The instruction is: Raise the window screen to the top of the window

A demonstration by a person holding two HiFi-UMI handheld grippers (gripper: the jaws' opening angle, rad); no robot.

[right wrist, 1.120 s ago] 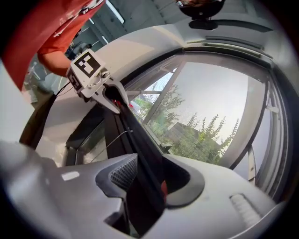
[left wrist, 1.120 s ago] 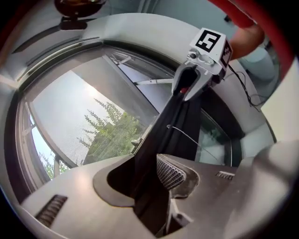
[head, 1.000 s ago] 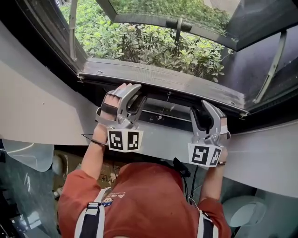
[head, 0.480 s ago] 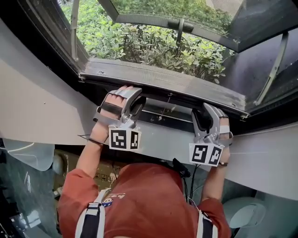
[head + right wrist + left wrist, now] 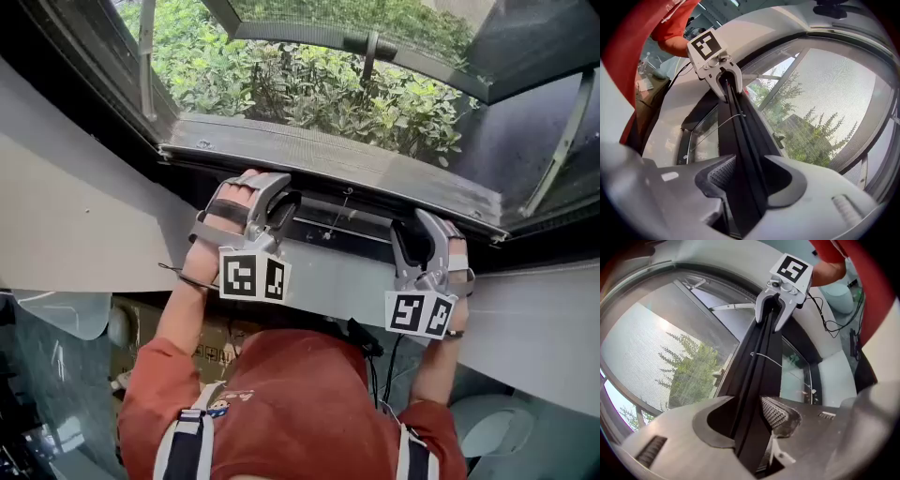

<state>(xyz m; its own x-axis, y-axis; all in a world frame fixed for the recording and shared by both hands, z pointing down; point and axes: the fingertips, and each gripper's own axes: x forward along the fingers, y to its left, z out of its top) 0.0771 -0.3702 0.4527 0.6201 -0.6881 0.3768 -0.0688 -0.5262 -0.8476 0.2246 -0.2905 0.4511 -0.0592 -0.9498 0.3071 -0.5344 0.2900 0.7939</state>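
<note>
i am straddling the window screen's black bar (image 5: 342, 208) with both grippers. it is lying across the middle of the head view, hemmed in by the white sill (image 5: 112, 216) below and the dark window frame (image 5: 84, 84) at the upper left. room is opening above it, where the grey mesh (image 5: 328, 159) is stretching toward green bushes (image 5: 309, 89). the bar is looking like a slim, smooth, straight rail with a thin pull cord (image 5: 336, 217) dangling at its middle, and the mesh is finely woven. its long axis is running left to right, dipping slightly rightward. my left gripper (image 5: 279, 192) has just been closing slightly and my right gripper (image 5: 417, 225) opening. both are standing wide with the bar between their ribbed pads (image 5: 776, 411), not clamping it.
</note>
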